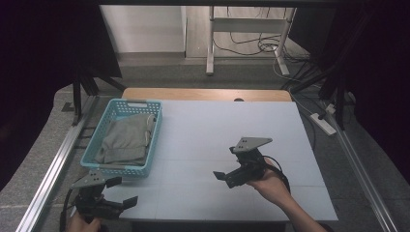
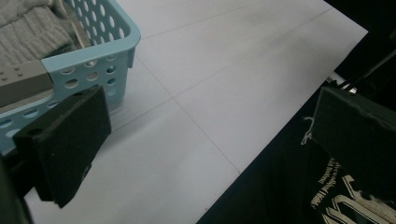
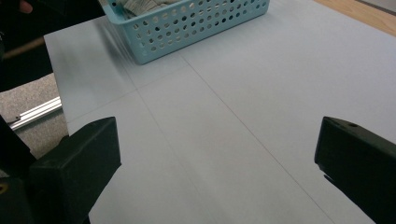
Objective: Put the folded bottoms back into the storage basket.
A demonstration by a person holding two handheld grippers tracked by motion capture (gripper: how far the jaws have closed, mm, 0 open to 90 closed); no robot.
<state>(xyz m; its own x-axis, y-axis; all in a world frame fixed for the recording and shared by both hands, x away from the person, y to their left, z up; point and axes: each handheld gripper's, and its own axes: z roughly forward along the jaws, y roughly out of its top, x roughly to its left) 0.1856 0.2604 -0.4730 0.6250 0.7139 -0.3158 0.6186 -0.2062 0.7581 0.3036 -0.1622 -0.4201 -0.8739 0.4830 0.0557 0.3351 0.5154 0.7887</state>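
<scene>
While both spread wide: two grippers, left (image 1: 123, 192) and right (image 1: 223, 177), one basket (image 1: 112, 168), one grey garment (image 1: 126, 137).

The table (image 1: 227, 130) carries a white sheet marked with faint seams that cross near its middle. A strip of bare wooden top (image 1: 203, 94) shows along the table's far edge. Beyond the table, on grey carpet (image 1: 203, 75), stands a white desk frame (image 1: 211, 43), with loose dark cables (image 1: 261, 46) lying just right of its legs. A white power strip (image 1: 325, 123) lies on the floor close off the table's far right corner. An aluminium rail (image 1: 53, 169) runs along the floor beside the table's left side, and a second rail (image 1: 360, 169) beside its right side. Black curtains (image 1: 43, 48) hang to the left and right of the table.
</scene>
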